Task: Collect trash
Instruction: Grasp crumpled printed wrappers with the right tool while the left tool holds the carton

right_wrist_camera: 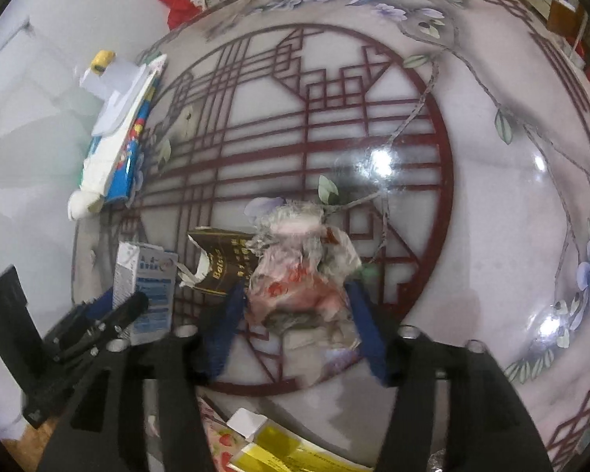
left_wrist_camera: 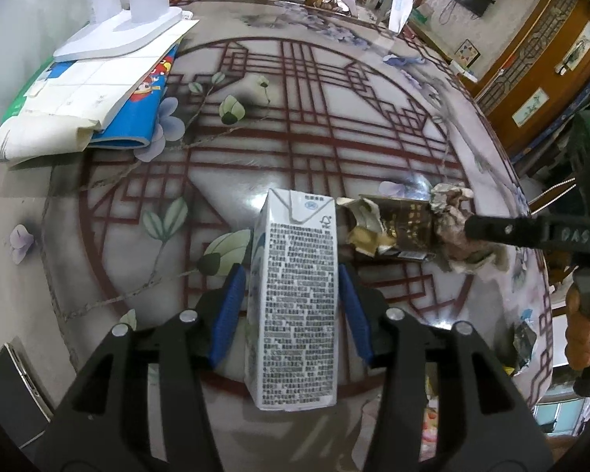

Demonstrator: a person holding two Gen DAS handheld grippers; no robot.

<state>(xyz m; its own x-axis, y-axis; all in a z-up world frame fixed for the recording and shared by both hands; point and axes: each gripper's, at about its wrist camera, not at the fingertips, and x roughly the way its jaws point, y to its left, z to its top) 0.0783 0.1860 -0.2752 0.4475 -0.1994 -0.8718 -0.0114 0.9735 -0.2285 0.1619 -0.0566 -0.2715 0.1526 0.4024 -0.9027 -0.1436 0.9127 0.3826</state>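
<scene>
I have the milk carton [left_wrist_camera: 293,295] between the blue pads [left_wrist_camera: 228,314] of my left gripper [left_wrist_camera: 291,275], and it could slip. The pads press only its lower half, and its top points out over the round table [left_wrist_camera: 334,78], so a fast swing may tip it loose. My right gripper [right_wrist_camera: 299,303] is closed around a crumpled plastic bag wad [right_wrist_camera: 306,275]. The wad is soft and loose, so bits could drop out. It also touches the torn brown cigarette pack [right_wrist_camera: 220,263] lying on the table, so lifting may drag that pack along. Both grippers are about half closed, each squeezing its own piece of trash. The two pieces are near each other, just above the table.
</scene>
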